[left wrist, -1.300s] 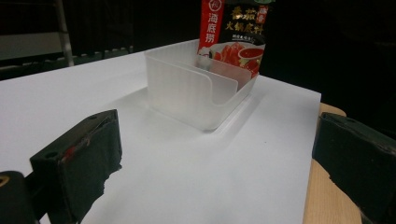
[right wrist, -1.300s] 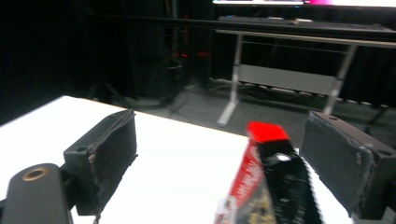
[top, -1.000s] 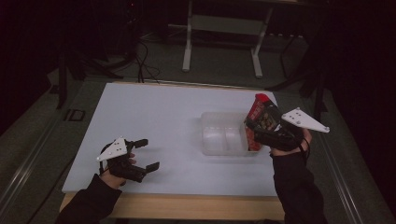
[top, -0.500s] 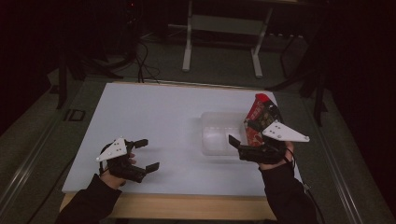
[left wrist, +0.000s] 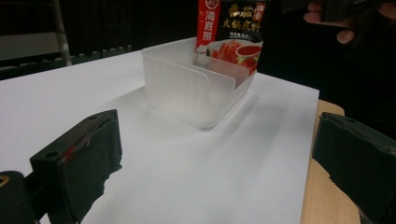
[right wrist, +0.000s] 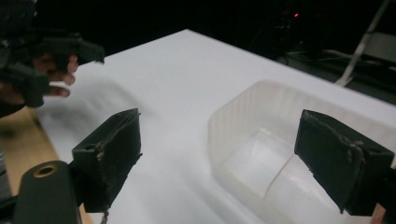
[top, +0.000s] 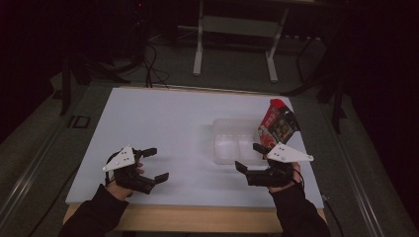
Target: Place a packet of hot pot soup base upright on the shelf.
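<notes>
left hand-held gripper [top: 154,164] wide open, empty, low over the counter [top: 163,123] | right hand-held gripper [top: 250,157] gaping, empty, just short of the clear bin [top: 232,143] | sauce packet [top: 276,126] stands in the bin's far compartment | step: placing looks done | next: fetch another item

Room dark. White-topped desk [top: 163,123] with wood front edge. Beyond it: grey floor [top: 232,74], white metal frame legs [top: 198,47], loose black cables [top: 148,54].
</notes>
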Motion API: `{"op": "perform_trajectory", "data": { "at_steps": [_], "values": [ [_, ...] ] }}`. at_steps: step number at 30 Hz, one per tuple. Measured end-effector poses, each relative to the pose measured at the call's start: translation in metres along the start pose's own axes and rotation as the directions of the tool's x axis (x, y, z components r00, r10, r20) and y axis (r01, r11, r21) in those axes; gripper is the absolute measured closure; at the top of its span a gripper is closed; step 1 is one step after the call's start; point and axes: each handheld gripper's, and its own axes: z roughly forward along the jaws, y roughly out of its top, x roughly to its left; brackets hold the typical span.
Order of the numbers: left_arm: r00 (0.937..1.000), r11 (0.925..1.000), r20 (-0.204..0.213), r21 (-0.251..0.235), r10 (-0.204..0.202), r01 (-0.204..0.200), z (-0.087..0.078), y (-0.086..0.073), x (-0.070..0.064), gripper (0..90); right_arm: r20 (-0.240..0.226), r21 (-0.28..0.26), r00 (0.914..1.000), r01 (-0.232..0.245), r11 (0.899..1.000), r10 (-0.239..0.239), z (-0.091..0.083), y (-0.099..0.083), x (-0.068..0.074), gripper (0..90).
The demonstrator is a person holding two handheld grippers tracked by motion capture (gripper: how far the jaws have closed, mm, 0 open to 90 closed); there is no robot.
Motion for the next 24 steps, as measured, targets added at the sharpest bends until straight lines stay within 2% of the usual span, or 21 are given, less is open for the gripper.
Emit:
{"op": "perform_trajectory", "data": {
  "at_steps": [3,4,13,19,24],
  "values": [
    [1.0,1.0,0.003,-0.001,0.0,0.0,0.0,0.0,0.0,2.1,-0.02,0.024,0.9998,0.01,1.0,-0.01,0.003,-0.01,0.0,14.3],
    [1.0,1.0,0.005,-0.001,0.0,0.0,0.0,0.0,0.0,2.1,-0.026,0.054,0.9995,0.02,0.998,-0.019,0.005,-0.015,0.0,14.3],
    [1.0,1.0,0.006,-0.003,-0.002,0.002,-0.002,-0.001,0.001,2.1,-0.077,0.087,0.9969,0.021,0.996,-0.014,0.006,-0.033,0.0,13.8],
    [1.0,1.0,0.008,-0.001,0.002,-0.002,-0.001,-0.002,0.0,2.2,-0.057,0.103,0.9983,0.019,0.994,-0.013,0.004,-0.046,-0.001,13.9],
    [0.9999,1.0,0.009,0.004,0.007,-0.007,-0.001,-0.002,0.0,2.1,-0.06,0.131,0.9975,0.044,0.99,-0.036,0.002,-0.055,-0.002,13.9]
  ]
}}
